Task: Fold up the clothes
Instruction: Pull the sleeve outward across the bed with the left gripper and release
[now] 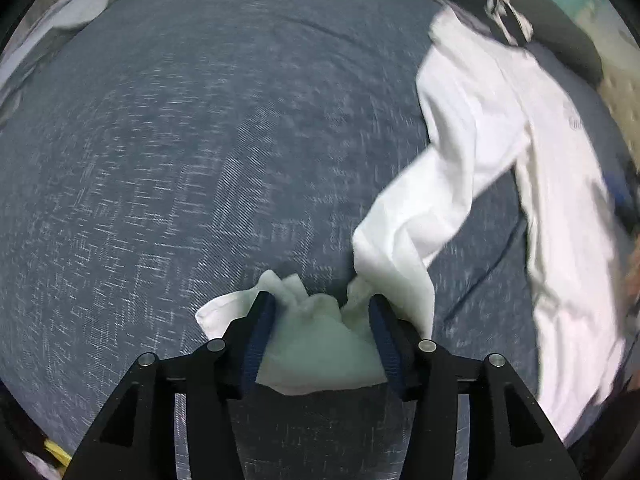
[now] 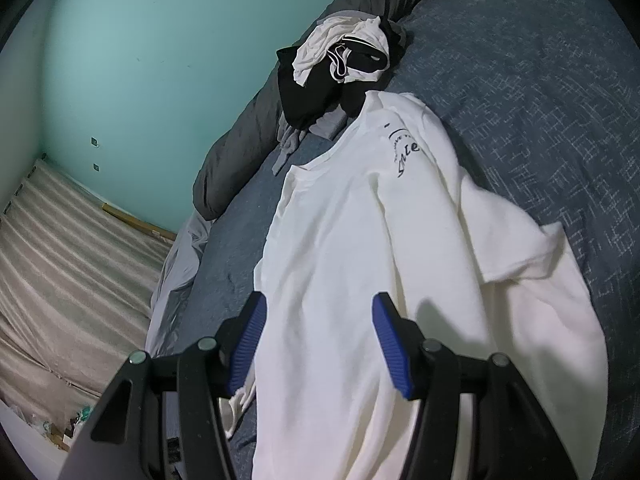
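Observation:
A white T-shirt with a dark chest print lies along the blue-grey bed cover. In the right wrist view my right gripper hovers over the shirt's lower body, its blue-padded jaws wide apart and gripping nothing. In the left wrist view one part of the same white shirt stretches from the right down to my left gripper. A bunched corner of that fabric sits between the widely spread jaws, and the pads are not pressing it. The view is motion-blurred.
A pile of black and white clothes lies beyond the shirt's collar, next to a dark grey rolled duvet. A teal wall and a striped floor lie left of the bed. Bare cover spreads to the left.

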Demonstrator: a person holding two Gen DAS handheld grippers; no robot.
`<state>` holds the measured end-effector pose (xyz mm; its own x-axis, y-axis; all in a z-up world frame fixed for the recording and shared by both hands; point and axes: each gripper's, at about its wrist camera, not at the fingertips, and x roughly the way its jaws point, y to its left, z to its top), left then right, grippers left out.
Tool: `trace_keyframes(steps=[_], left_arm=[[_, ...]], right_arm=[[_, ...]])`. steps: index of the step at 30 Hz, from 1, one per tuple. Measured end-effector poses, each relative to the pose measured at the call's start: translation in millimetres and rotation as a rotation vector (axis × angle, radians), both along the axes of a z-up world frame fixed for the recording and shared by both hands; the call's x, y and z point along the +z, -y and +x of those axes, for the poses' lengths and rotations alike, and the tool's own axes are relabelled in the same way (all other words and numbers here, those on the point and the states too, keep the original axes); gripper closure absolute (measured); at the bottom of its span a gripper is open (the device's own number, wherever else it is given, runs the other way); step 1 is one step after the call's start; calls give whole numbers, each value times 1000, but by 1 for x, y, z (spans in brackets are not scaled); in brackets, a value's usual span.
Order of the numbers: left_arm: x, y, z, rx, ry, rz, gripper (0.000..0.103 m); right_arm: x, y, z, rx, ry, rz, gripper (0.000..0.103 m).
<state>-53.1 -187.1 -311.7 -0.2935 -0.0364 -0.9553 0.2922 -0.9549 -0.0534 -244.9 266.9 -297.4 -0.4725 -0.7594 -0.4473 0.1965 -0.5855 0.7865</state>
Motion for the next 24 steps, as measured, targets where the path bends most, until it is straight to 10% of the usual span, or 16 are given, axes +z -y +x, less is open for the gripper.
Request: trace_keyframes(steps=[10, 16, 24], left_arm=[[-4, -6, -4, -27, 4, -43, 49], [0, 10, 1, -32, -1, -48, 90], [42, 47, 16, 65, -96, -112, 94]], right_arm=[[-1, 0, 1, 0, 2, -2, 47], [0, 0, 0, -2, 1, -1, 47], [-2, 1, 0, 3, 3, 2, 47]])
